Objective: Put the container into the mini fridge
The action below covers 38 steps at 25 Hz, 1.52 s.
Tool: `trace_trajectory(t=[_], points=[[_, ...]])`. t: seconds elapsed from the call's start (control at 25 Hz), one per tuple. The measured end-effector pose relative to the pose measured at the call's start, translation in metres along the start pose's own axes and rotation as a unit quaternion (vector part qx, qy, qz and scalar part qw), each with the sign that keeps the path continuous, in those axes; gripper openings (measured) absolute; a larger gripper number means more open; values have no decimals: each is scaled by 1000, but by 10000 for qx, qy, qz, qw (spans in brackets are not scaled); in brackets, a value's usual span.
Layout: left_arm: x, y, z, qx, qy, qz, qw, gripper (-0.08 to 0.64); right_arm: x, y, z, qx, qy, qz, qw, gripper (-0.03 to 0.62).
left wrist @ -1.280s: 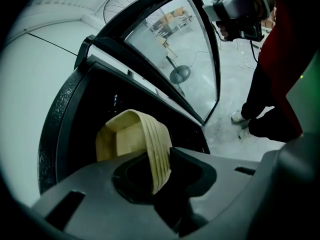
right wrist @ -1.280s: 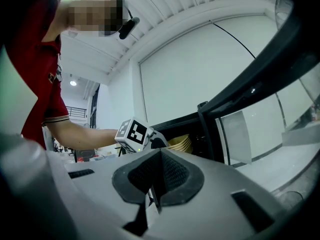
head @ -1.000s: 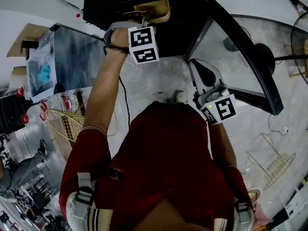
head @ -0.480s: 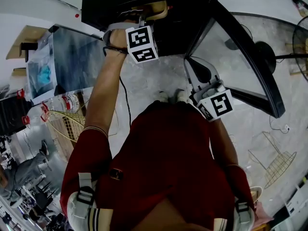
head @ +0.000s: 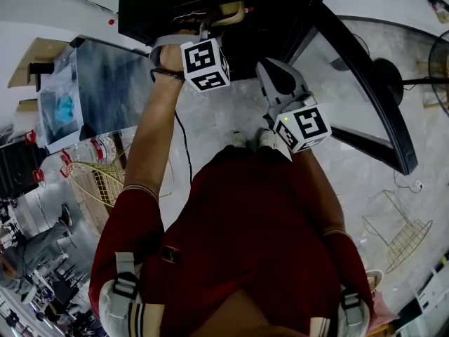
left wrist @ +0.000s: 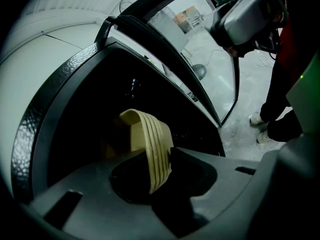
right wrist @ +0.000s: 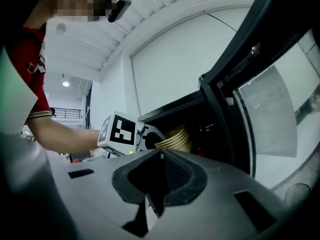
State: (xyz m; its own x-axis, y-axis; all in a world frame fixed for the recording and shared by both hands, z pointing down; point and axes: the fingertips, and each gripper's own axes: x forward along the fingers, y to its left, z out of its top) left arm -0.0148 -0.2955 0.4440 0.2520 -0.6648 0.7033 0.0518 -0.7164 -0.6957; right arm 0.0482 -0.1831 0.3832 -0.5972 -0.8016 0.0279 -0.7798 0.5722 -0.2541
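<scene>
The right tool (right wrist: 160, 181) hangs nearest the person's red shirt (head: 238, 230), at the centre of the head view above the grey floor (head: 217, 118). Its jaws are pressed together with nothing between them. Farther up the frame, the left tool (head: 209, 27) reaches into the dark opening of the mini fridge (head: 266, 20) at the top centre. Its jaws are beginning to ease apart, while the ribbed rim of the tan container (left wrist: 150, 144) sits gripped between them. The container is tilted inside the fridge cavity, just past the opening. Beyond, toward the upper right, the fridge's glass door (head: 351, 83) stands swung wide open.
</scene>
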Motion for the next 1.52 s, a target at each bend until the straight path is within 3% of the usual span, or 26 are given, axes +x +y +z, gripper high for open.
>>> trace_trajectory(t=[0.12,0.36,0.72,1.08,1.52], points=[[1,1,-1,-37,-32,53,10000,104,13,-4,-6,34,70,-36,10000,2],[2,3,-4,-48,-98,100,9999,106,40,-10,-17,103,236,-159,9995,71],[1,5,-3,11,-140,69,9999,110,81,-27,-30,-357,568,-444,9968,150],[-4,9,-2,-13,-227,229,9995,130,106,-37,-20,-660,604,-559,9944,155],[-8,14,2,-99,-367,552,9978,149,117,-37,-23,-565,684,-472,9949,155]])
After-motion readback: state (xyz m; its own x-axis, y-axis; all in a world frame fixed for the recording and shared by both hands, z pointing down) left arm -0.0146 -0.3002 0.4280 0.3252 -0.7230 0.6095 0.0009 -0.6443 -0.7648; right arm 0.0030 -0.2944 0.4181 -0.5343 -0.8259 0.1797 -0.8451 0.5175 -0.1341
